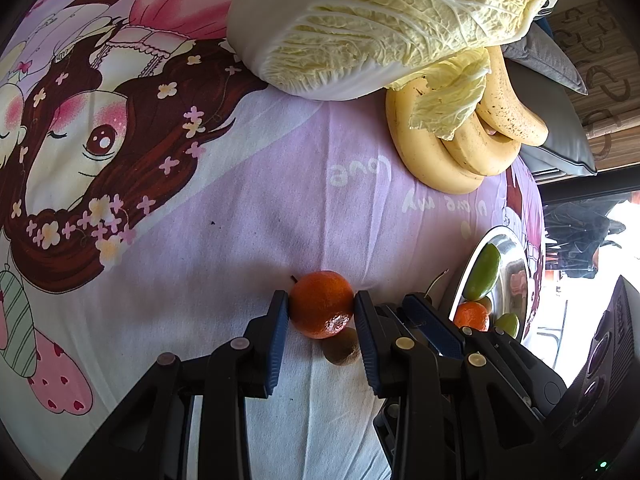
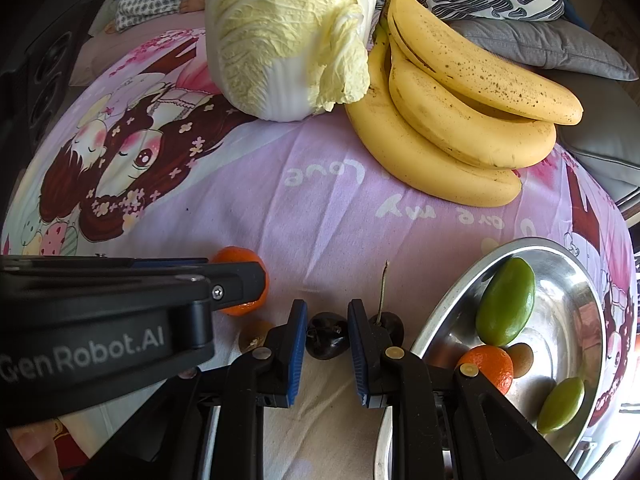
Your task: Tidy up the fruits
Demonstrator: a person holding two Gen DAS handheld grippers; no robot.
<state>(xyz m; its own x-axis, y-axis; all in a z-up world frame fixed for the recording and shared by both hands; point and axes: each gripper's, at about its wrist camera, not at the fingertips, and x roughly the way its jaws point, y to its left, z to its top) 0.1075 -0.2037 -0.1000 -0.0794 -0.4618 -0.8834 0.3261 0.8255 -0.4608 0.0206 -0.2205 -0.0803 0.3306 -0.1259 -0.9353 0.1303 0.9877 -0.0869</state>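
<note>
Tangerine (image 1: 321, 304) seemingly pinched between left jaws.

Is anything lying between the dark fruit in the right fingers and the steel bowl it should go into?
One thing: a stemmed cherry sits on the cloth just right of the right gripper, between the held dark fruit and the steel bowl. Lifting over it should clear it.

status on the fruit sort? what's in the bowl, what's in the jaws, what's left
Done: the steel bowl holds two green fruits, a small orange and a brown fruit. In hand: left gripper is clamped on a tangerine, right gripper on a dark plum, both low over the cloth. Left: a cherry, a small brown fruit, the bananas.
</note>
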